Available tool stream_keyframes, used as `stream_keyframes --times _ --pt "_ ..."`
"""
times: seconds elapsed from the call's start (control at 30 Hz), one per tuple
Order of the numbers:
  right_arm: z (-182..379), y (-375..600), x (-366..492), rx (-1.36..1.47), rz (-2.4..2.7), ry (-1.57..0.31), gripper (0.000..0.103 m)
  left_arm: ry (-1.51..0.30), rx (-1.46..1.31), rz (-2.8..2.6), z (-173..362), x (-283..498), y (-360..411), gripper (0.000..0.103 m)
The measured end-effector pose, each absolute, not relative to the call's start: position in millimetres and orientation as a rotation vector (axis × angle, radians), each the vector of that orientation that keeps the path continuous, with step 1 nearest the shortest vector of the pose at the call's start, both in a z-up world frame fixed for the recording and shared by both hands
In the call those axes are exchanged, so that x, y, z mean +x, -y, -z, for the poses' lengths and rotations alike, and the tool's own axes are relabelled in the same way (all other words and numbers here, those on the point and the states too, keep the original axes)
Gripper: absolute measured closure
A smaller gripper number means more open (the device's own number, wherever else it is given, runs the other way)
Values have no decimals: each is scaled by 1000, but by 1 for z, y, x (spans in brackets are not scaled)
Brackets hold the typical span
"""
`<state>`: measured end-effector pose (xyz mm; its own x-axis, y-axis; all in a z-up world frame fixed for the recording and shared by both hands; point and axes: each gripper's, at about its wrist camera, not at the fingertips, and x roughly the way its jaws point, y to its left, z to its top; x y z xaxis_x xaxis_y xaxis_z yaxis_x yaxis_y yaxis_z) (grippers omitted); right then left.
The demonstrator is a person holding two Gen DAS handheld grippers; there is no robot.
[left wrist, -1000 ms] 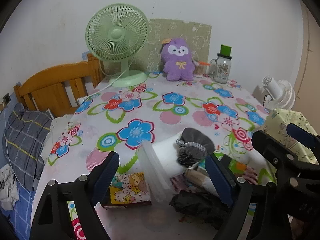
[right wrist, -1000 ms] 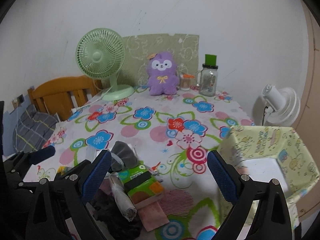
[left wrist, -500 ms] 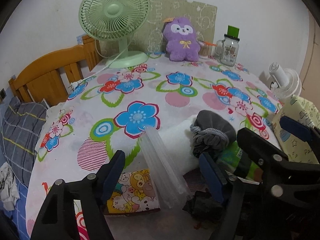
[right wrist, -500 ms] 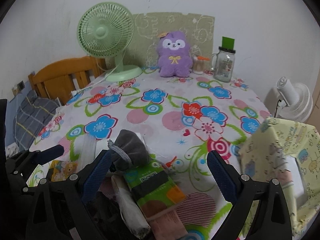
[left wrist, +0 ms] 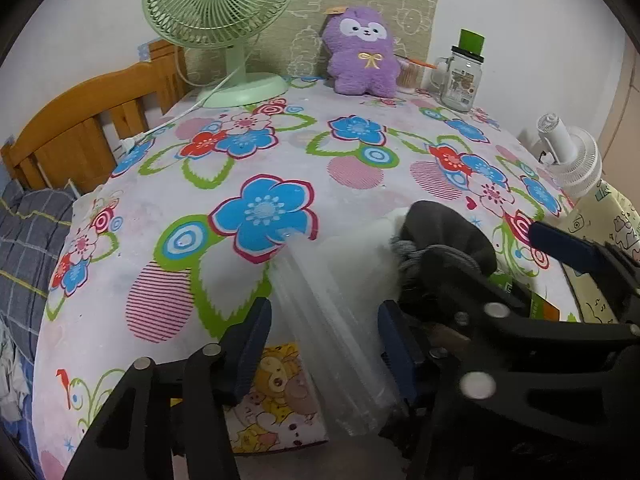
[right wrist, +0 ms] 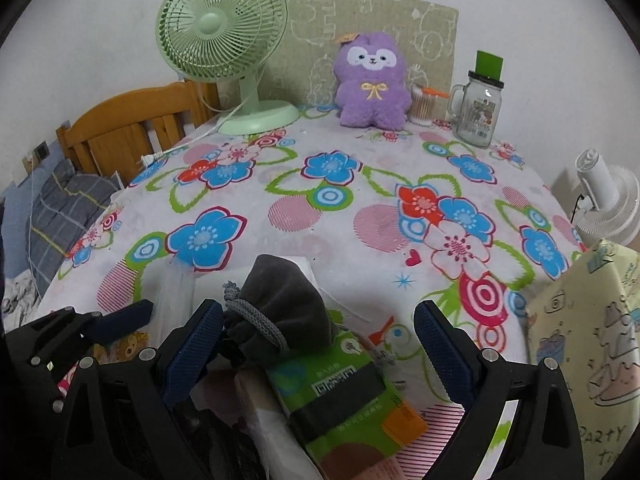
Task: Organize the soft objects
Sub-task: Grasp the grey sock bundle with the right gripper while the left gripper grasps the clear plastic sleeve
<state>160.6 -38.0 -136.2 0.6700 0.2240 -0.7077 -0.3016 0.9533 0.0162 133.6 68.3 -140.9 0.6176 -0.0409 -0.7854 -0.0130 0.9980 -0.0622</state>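
L gripper [left wrist: 324, 344] jaws just been closing round clear plastic roll [left wrist: 320, 320], near edge of pile; pads not pressing yet. R gripper [right wrist: 320, 344] wide open over grey pouch [right wrist: 280, 304]. Risk: slick roll squirts out; grippers crowd, may collide.

Surface [right wrist: 360, 248] covered by a flower-print cloth in blue, red, pink and green. Far edge, against the wall: green desk fan [right wrist: 224, 24] upright on its round base, white cord trailing left to a plug [right wrist: 150, 159]. Glass mug jar [right wrist: 478, 114] with green lid at far right; a cup of cotton swabs [right wrist: 422, 106] just left of it. Olive patterned board [right wrist: 400, 24] leans on the wall behind. Wooden headboard [left wrist: 80, 128] at left, plaid bedding [left wrist: 28, 248] below it. White fan [right wrist: 608, 204] off the right edge.
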Motion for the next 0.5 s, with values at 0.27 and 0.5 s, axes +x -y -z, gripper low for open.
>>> stream_keyframes --times 0.27,0.5 --pt "141 31 162 -76 -373 -820 34 -901 -65 58 141 134 -62 70" --pt "139 31 157 -59 -405 -826 49 -888 -52 55 137 130 -58 82"
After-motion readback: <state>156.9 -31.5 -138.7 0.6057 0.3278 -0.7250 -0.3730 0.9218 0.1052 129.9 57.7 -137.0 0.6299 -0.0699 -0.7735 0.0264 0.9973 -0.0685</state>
